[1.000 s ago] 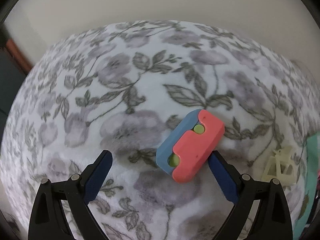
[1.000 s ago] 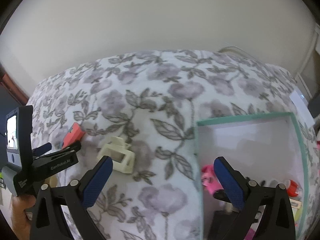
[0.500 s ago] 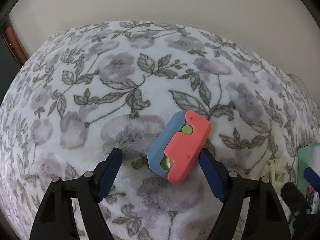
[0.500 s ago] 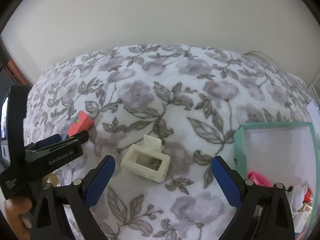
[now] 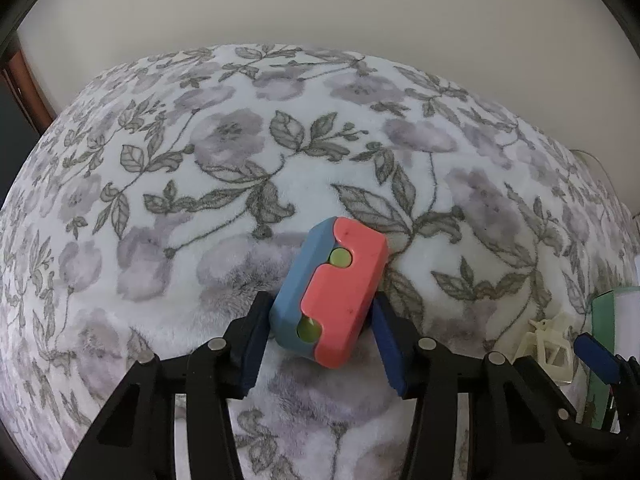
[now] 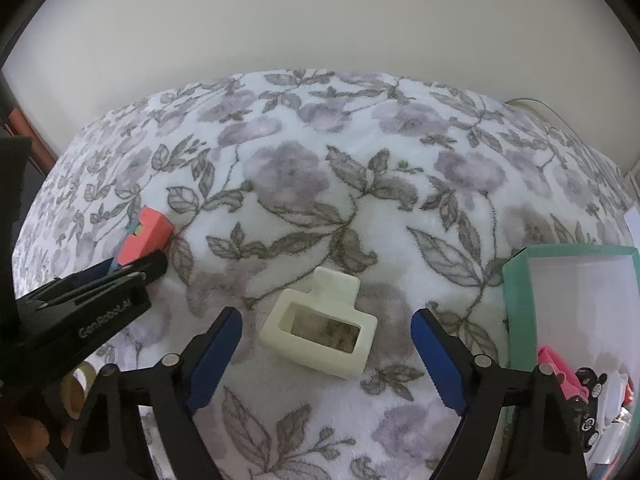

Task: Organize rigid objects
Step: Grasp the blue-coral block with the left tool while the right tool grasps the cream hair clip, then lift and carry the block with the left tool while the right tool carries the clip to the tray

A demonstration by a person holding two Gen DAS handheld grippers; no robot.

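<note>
Several toys in green box [image 6: 516, 300]; left tongs [image 5: 320, 336] clamp block [image 5: 330, 294]; right tongs [image 6: 326, 354] apart.

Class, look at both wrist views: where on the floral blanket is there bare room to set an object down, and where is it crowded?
Free: the broad stretch of floral blanket beyond the cream clip up to the wall, and the patch left of the pink-and-blue block. Crowded: the green box, already holding toys, and the strip between the left gripper and right gripper.

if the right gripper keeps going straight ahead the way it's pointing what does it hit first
Most likely the cream plastic frame, which lies on the floral blanket in line with the gap between the open fingers of the right gripper. Depth is hard to judge through the fisheye.
</note>
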